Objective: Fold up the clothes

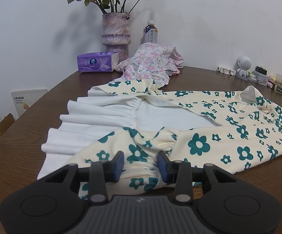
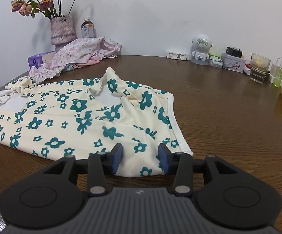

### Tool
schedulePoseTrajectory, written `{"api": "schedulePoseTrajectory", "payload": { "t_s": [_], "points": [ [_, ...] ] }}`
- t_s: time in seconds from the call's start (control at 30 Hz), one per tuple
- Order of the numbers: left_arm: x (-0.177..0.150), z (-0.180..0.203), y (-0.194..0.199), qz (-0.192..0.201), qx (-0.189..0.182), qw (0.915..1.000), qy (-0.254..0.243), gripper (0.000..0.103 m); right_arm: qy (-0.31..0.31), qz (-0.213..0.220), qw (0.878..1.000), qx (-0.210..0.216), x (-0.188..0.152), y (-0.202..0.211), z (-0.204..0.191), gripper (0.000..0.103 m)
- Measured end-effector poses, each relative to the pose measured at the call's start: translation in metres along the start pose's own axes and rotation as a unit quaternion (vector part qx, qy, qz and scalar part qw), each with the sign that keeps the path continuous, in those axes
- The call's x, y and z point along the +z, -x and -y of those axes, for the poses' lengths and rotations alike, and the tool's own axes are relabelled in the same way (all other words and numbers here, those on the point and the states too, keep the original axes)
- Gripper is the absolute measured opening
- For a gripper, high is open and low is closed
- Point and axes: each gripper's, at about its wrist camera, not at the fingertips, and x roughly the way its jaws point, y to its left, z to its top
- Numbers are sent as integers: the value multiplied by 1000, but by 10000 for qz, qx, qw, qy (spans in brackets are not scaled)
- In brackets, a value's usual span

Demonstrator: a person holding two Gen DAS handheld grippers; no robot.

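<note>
A cream dress with teal flowers [image 1: 199, 144] lies spread on the brown wooden table [image 1: 22, 128], its white lining [image 1: 102, 117] turned up on the left. My left gripper [image 1: 141, 159] hovers low over the dress's near edge, its blue pads apart with a bunched fold of the flowered cloth lying between them. In the right wrist view the same dress [image 2: 82, 117] runs off to the left, neckline up. My right gripper [image 2: 141, 152] sits at its near right corner by the white hem, open, with flat cloth between the pads.
A crumpled pink floral garment [image 1: 150, 62] lies behind the dress. Along the wall stand a vase of dried roses [image 1: 116, 33], a drink bottle [image 1: 151, 32] and a purple tissue pack [image 1: 96, 62]. A white speaker figure [image 2: 200, 48], tins and a glass [image 2: 259, 70] line the back right.
</note>
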Motion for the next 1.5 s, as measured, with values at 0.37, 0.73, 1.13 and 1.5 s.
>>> {"api": "schedulePoseTrajectory", "payload": {
  "t_s": [0.37, 0.73, 1.13, 1.5],
  "points": [
    [0, 1, 0, 2, 19, 10000, -14, 37, -37, -35, 10000, 45, 1, -1, 2, 42],
    [-4, 5, 2, 75, 139, 9999, -63, 37, -38, -37, 10000, 42, 1, -1, 2, 42],
    [-4, 6, 1, 93, 152, 9998, -59, 37, -19, -37, 10000, 25, 1, -1, 1, 42],
    [-4, 5, 1, 75, 143, 9998, -67, 37, -14, -36, 10000, 22, 1, -1, 0, 42]
  ]
}}
